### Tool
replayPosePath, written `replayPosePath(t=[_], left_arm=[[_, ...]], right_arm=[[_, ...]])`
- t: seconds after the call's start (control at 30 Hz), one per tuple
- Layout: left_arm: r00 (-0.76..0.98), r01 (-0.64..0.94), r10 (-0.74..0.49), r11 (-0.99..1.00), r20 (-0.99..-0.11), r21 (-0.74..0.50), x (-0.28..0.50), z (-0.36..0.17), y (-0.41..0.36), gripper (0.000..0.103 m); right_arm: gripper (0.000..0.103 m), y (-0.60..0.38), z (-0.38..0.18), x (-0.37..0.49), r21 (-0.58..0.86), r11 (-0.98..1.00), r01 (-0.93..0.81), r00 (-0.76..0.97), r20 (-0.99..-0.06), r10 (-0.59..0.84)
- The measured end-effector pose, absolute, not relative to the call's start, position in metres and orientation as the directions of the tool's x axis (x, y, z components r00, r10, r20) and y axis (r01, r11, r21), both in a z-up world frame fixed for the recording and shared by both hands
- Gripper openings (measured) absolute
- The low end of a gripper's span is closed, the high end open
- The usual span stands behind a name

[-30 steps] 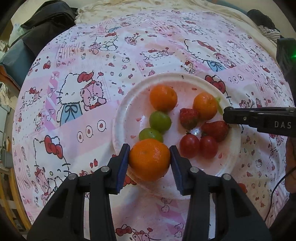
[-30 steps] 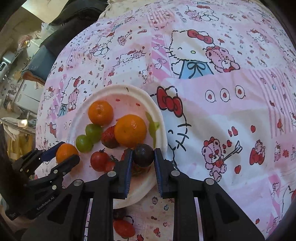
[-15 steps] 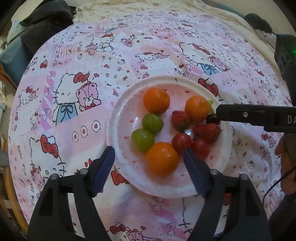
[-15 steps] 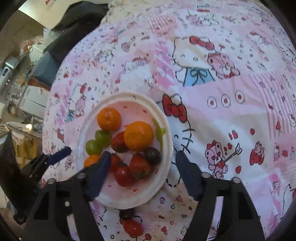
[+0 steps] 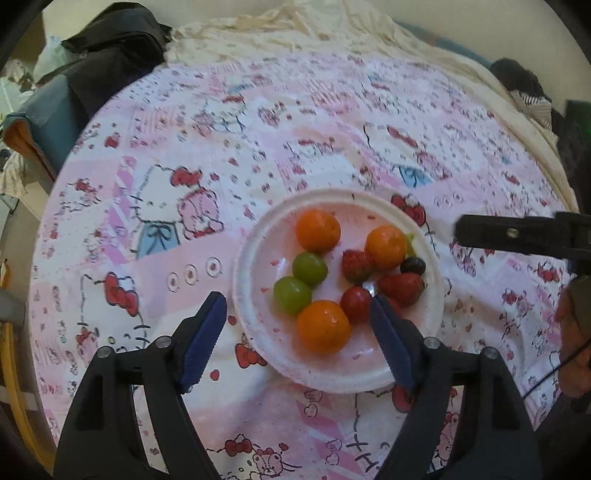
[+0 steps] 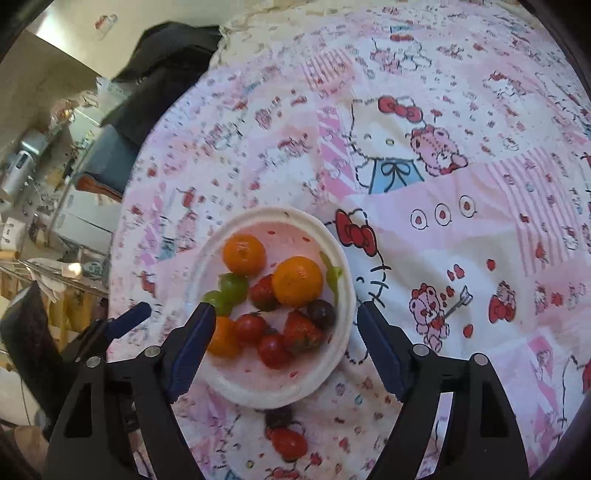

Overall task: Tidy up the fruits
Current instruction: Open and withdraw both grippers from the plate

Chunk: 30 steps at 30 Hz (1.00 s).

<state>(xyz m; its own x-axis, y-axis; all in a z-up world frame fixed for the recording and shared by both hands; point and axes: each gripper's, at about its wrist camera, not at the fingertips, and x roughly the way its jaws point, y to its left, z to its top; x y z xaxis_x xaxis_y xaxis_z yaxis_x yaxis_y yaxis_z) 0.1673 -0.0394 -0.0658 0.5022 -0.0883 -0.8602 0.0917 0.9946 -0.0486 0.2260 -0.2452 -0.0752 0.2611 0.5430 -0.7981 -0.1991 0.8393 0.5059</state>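
Observation:
A white plate [image 5: 255,236] [image 6: 343,347] on the Hello Kitty cloth holds three oranges [image 5: 323,326], two green grapes [image 5: 292,294], strawberries [image 5: 400,286], cherry tomatoes [image 5: 355,303] and a dark grape [image 5: 412,265] [image 6: 321,313]. My left gripper [image 5: 297,326] is open and empty, raised above the plate's near side. My right gripper [image 6: 286,341] is open and empty above the plate; its finger [image 5: 517,234] shows at the right of the left wrist view. A red tomato [image 6: 289,443] and a dark fruit [image 6: 277,417] lie on the cloth near the plate.
The pink Hello Kitty cloth [image 5: 184,206] covers a round table. Dark clothing [image 5: 107,55] and a cream cloth [image 5: 295,26] lie at the far edge. Shelves and household clutter [image 6: 33,184] stand left of the table in the right wrist view.
My left gripper opened and let go of an orange onto the plate. My right gripper opened and let go of the dark grape onto the plate. Both pulled back and up.

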Motion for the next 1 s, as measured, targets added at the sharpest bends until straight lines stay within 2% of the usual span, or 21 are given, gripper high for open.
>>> replayPosePath(t=[0.3, 1.0], left_arm=[[0.531, 0.071, -0.095, 0.995, -0.842, -0.067, 0.146, -0.047, -0.031, 0.077], [0.559, -0.024, -0.074, 0.994, -0.826, -0.105, 0.093, -0.024, 0.001, 0.077]], right_arm=[[0.081, -0.262, -0.044, 0.194, 0.493, 0.847, -0.198, 0.328, -0.781, 0.532], [0.081, -0.281, -0.044, 0.127, 0.493, 0.859, -0.139, 0.34, -0.791, 0.509]])
